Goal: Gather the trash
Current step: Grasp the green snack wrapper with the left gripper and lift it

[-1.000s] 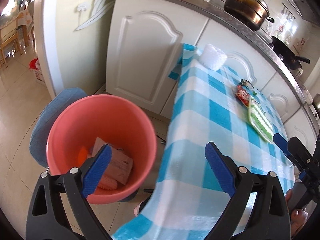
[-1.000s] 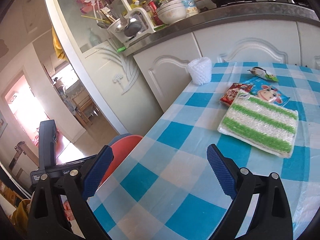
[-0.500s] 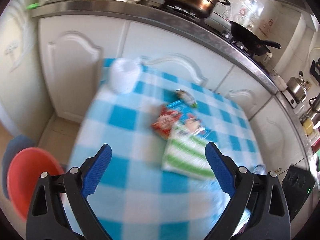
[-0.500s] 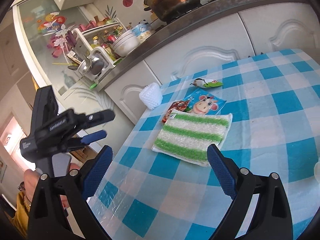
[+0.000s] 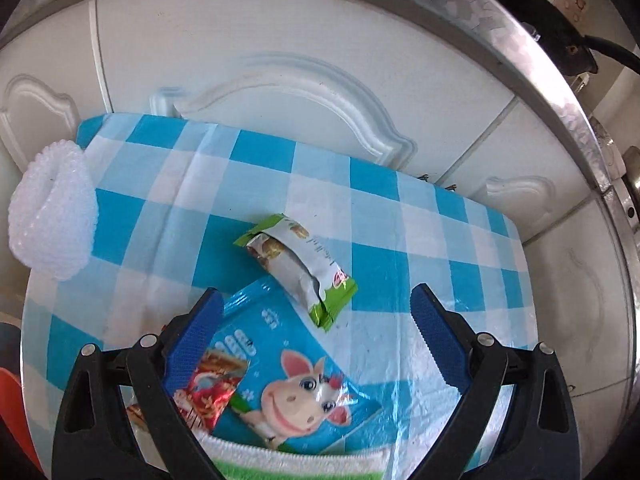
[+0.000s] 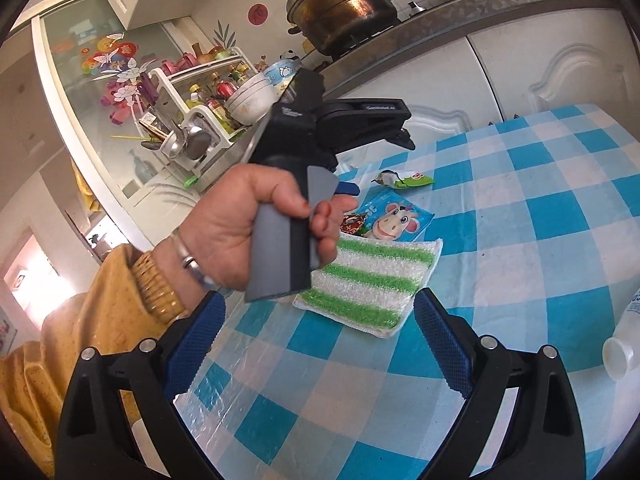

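Observation:
In the left wrist view my left gripper (image 5: 316,320) is open and low over the blue-checked table (image 5: 400,264). A blue cow-print packet (image 5: 288,384) lies between its fingers, and the left pad reaches a red wrapper (image 5: 208,388) that partly covers the packet. A green-and-white snack wrapper (image 5: 296,268) lies just beyond the fingertips. My right gripper (image 6: 320,340) is open and holds nothing, farther back over the table. In its view lie the cow packet (image 6: 396,216), the green wrapper (image 6: 404,178) and the red wrapper (image 6: 354,224). A hand (image 6: 248,224) holds the left gripper's handle.
A green-striped cloth (image 6: 372,276) lies next to the packets, its edge under the left gripper (image 5: 300,468). A white mesh ball (image 5: 52,212) sits at the table's left corner. A sliver of the red bucket (image 5: 8,392) shows far left. A white bottle (image 6: 624,344) lies right. White cabinets (image 5: 280,60) stand behind.
My left gripper swung from above the red bucket across the table and dropped close over the wrappers. My right gripper pulled back, so the left hand now fills its view.

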Demonstrator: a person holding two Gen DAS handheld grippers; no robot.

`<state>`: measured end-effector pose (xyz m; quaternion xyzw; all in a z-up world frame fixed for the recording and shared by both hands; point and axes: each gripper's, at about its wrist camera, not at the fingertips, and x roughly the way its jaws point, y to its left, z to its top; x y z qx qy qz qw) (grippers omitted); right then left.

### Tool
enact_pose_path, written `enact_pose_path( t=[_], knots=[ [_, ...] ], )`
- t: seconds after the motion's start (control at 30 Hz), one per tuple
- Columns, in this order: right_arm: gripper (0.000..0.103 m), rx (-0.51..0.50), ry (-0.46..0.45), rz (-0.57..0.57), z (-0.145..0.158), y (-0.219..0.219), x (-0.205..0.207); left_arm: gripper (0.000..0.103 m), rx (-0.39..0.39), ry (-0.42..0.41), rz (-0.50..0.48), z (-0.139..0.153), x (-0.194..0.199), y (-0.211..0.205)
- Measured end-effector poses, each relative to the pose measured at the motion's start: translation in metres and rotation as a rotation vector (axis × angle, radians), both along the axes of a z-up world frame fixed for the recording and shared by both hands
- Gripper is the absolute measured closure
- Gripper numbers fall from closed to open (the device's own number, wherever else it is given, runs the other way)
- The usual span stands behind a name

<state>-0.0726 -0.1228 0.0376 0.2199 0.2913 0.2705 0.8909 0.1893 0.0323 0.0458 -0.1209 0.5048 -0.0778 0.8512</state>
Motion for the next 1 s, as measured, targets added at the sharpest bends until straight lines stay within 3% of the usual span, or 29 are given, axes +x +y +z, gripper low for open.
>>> enact_pose_path(
  t=[0.27, 0.33, 0.37, 0.5, 0.6, 0.83, 1.0],
  knots=[
    [0.009, 0.048, 0.053, -0.005, -0.013, -0.013, 0.008, 0.011, 0.143, 0.049, -0.001, -0.018, 0.037, -0.021],
    [0.009, 0.057, 0.065, -0.011, -0.016, -0.016, 0.010, 0.017, 0.164, 0.058, -0.007, -0.021, 0.040, -0.025],
    [0.009, 0.061, 0.071, -0.014, -0.017, -0.017, 0.010, 0.026, 0.177, 0.067, -0.007, -0.024, 0.042, -0.026],
    [0.009, 0.070, 0.080, -0.012, -0.018, -0.018, 0.010, 0.038, 0.200, 0.077, -0.004, -0.030, 0.043, -0.030],
    [0.009, 0.067, 0.076, -0.010, -0.018, -0.017, 0.009, 0.052, 0.198, 0.066, -0.003, -0.030, 0.042, -0.029],
    [0.009, 0.066, 0.068, -0.016, -0.016, -0.018, 0.007, 0.066, 0.188, 0.039, -0.002, -0.024, 0.037, -0.026],
    [0.009, 0.068, 0.051, -0.035, -0.013, -0.023, 0.002, 0.066, 0.159, 0.000, 0.000, -0.010, 0.026, -0.018]
  ],
)
